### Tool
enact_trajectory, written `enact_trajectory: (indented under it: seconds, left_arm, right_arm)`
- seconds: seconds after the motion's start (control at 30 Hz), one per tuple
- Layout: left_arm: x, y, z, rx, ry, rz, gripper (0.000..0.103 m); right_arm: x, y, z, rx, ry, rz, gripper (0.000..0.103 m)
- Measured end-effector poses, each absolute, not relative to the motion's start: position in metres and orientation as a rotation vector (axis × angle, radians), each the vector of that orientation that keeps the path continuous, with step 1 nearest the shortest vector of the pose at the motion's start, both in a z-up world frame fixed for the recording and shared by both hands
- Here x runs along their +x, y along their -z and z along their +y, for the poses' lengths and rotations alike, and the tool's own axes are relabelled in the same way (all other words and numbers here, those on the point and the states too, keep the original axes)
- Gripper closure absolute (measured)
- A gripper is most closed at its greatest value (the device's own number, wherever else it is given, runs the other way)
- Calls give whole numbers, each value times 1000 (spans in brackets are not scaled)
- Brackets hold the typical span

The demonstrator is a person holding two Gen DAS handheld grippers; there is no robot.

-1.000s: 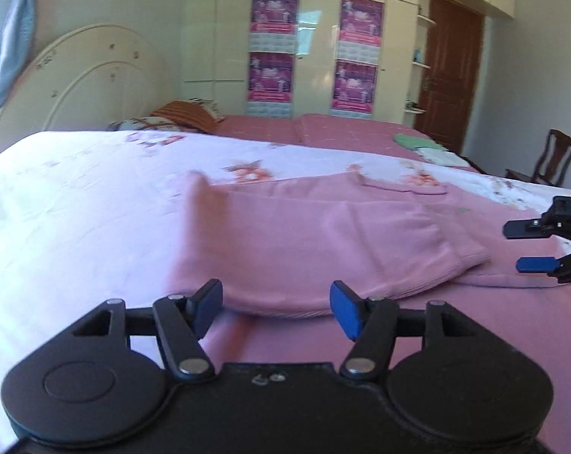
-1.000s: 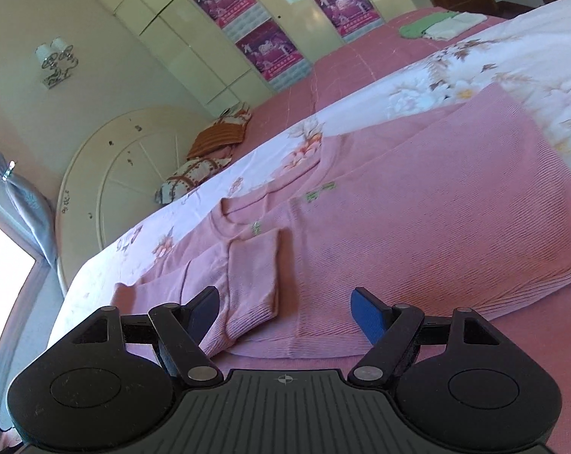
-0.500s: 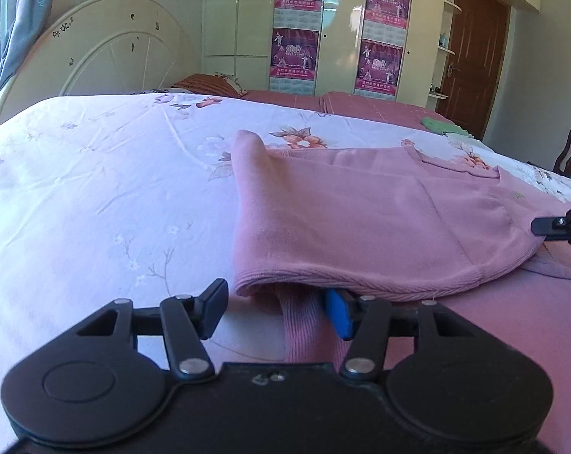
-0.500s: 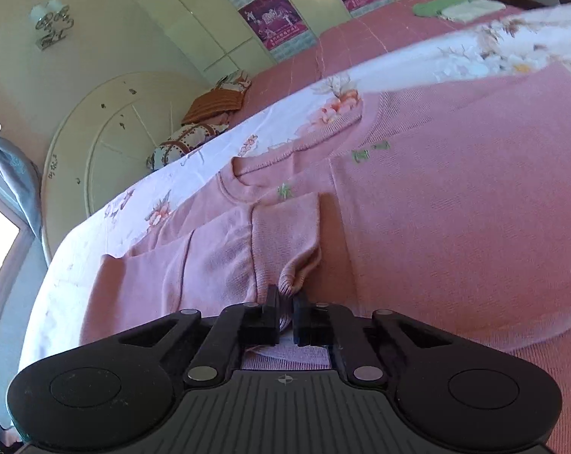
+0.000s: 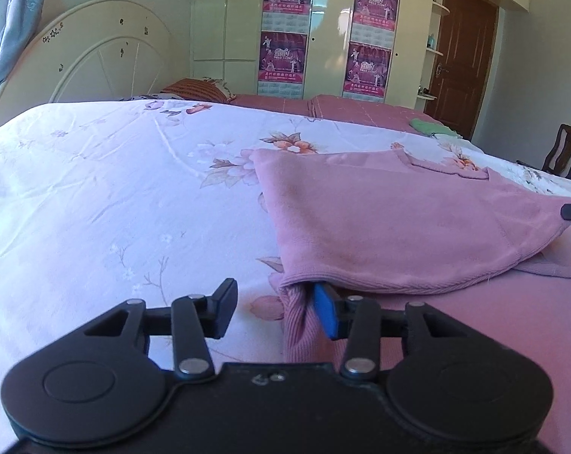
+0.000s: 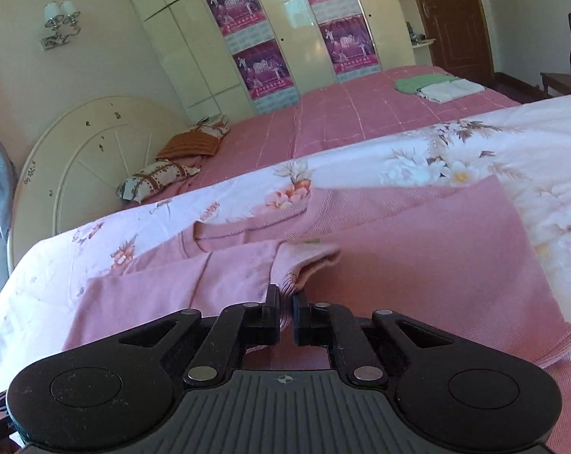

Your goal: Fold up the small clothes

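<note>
We see one pink sweater (image 6: 418, 265) spread on the bed (image 5: 96, 208), filling the middle and lower right of both views. Our right gripper (image 6: 284, 319) has its fingers clenched on the ribbed cuff of a sleeve (image 6: 297, 268), low in the frame's centre. Our left gripper (image 5: 274, 312) has just been narrowing; a fold of hem lies between its fingers, the blue right pad against it, the left pad clear, so nothing is pinched. Beyond, four purple posters (image 6: 263, 68) hang on the wardrobe (image 6: 187, 60); their writing is too small to read. Two folded cloths (image 6: 436, 87) lie upper right, two pillows (image 6: 164, 178) left.
</note>
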State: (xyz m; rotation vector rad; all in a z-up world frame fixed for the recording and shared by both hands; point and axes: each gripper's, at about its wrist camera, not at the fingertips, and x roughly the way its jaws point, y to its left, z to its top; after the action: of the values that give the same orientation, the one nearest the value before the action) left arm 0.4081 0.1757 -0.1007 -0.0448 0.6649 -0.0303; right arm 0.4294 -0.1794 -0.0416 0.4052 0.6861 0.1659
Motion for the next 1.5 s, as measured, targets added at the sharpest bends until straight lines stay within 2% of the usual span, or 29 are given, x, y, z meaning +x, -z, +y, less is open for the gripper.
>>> enact_trajectory:
  seconds: [0.17,0.23,0.47,0.5,0.53,0.6,0.67,0.7,0.73,0.8,1.07,1.1,1.13,1.17,1.3,1.33,1.47,1.5]
  left_arm:
    - [414,104,173,-47,60,694,76]
    - [414,105,175,-67,68,693,90]
    - [417,107,190,-150,49,714,91]
    - [417,107,190,-132,65,726,88]
    - [416,105,190,-118,82,731,78]
    - [408,97,193,-105,104,720,66]
    - [399,84,195,-97,125,669,63]
    - [400,80,193,-98,131,658,61]
    - [404,76,191,-103,139,648,58]
    - [418,75,183,-130,165,639,55]
    - [478,103,141,-116,238,733,57]
    - [480,108,140,-106,236,748,57]
    - [479,112,141,-94,238,741,57]
    - [478,112,141,-79,238,734,58]
    - [470,114,146,-18,214,721,59]
    - [469,115,146,-5,218,714,59]
    - [470,110,144,-1,207,714,58]
    - [469,105,142,-14,196,707,55]
  right_arm:
    - [426,50,-185,422,-160,698,98]
    - [425,53,-185,419,-159,713,98]
    - [416,62,-186,434,-168,751,98]
    - [416,65,-187,435,-163,759,98]
    - [417,70,-189,447,-161,770,98]
    - [418,74,-197,494,-172,775,97]
    - [414,67,-210,512,-159,724,81]
    - [413,63,-216,512,-146,698,57]
    - [416,60,-223,517,-145,676,53]
    - [430,62,-234,564,-150,682,53]
    - [487,83,-237,653,-219,764,54]
    - [490,83,-232,632,-237,767,56]
    - [493,84,-226,593,-251,775,79]
    - [495,82,-219,536,-257,790,93]
    - [476,64,-205,338,-233,669,96]
    - [469,60,-206,316,-221,631,103]
    - [479,88,-210,299,-192,764,103]
    - [475,86,-212,296,-181,743,103]
